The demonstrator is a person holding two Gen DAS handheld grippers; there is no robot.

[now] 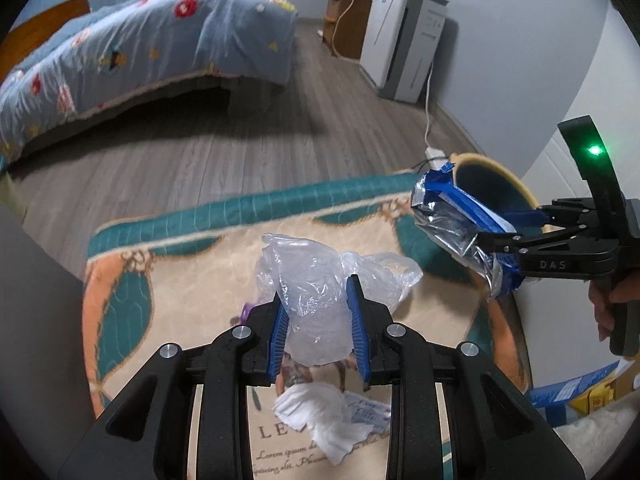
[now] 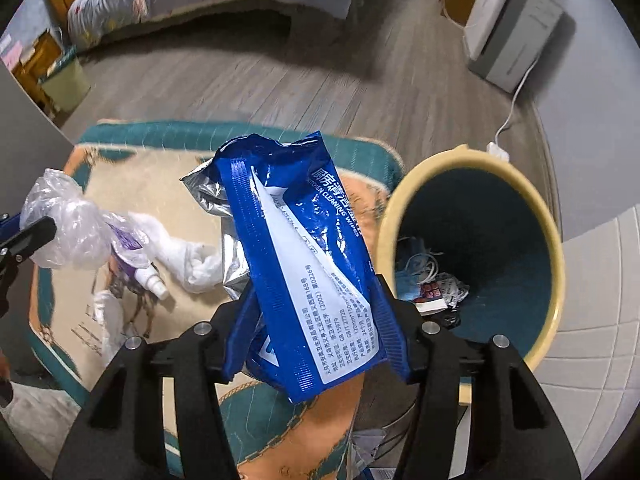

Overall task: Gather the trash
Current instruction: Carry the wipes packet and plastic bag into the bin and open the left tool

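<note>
The left gripper clamps a crumpled clear plastic bag above the middle of the rug. The right gripper pinches a blue wipes packet beside the rim of the yellow bin, at the rug's corner. A tissue and small bottle lie on the rug.

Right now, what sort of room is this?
Most likely a bedroom in a home: a bed with a blue flower-patterned quilt on a grey wood-plank floor, a teal-and-cream patterned rug, and a yellow-rimmed round wastebasket with litter inside.
</note>
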